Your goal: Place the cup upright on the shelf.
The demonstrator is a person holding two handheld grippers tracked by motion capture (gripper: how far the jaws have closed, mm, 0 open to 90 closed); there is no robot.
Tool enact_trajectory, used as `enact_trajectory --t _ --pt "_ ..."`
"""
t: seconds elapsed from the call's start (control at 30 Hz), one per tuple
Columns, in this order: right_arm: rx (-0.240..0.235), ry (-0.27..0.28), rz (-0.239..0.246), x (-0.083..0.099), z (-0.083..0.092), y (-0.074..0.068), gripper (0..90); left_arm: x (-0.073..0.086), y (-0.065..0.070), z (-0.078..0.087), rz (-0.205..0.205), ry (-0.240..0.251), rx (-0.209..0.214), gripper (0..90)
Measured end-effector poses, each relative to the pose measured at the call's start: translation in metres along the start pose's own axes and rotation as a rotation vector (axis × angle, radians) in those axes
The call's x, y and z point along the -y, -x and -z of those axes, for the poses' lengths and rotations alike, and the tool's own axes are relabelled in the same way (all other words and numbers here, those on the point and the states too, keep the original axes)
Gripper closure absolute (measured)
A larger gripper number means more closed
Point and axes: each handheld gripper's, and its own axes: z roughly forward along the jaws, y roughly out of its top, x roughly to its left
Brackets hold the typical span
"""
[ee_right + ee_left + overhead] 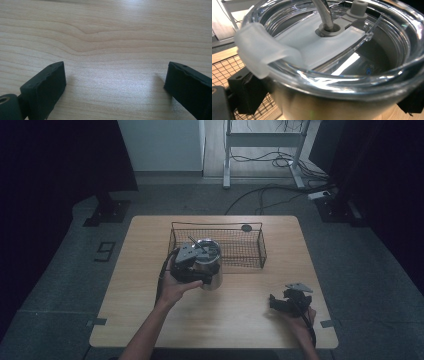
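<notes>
Left gripper (192,265) clamps the steel cup (209,270) while the right gripper (287,301) rests open, so that smooth wall could slip and tip against the wire basket (250,251).

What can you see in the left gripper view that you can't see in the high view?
Left gripper view alone: the clear lid up close, its frosted tab and the grey plug beside the metal straw. High view alone: the whole wooden table, the right gripper open and low over it, and the floor cables. Both: the steel cup, gripped by the left gripper, and the wire basket behind it.
</notes>
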Motion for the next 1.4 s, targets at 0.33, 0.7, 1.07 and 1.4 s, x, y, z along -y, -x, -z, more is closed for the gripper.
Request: enact_trajectory --t 0.33,0.7,1.07,1.4 --pt "0.0 0.0 0.0 0.0 0.0 0.0 3.1 -0.009 -0.005 0.004 -0.007 0.009 -0.015 4.1" --pt "-0.001 0.001 -0.001 0.0 0.0 0.0 3.1 -0.021 -0.01 0.008 -0.007 0.024 -0.028 4.1" --pt "0.0 0.0 -0.001 0.0 0.0 0.0 3.1 -0.032 -0.02 0.007 0.003 0.028 -0.037 4.1" --pt "0.0 -0.001 0.001 0.0 0.0 0.0 3.1 -0.035 -0.03 0.005 0.012 0.018 -0.055 4.1"
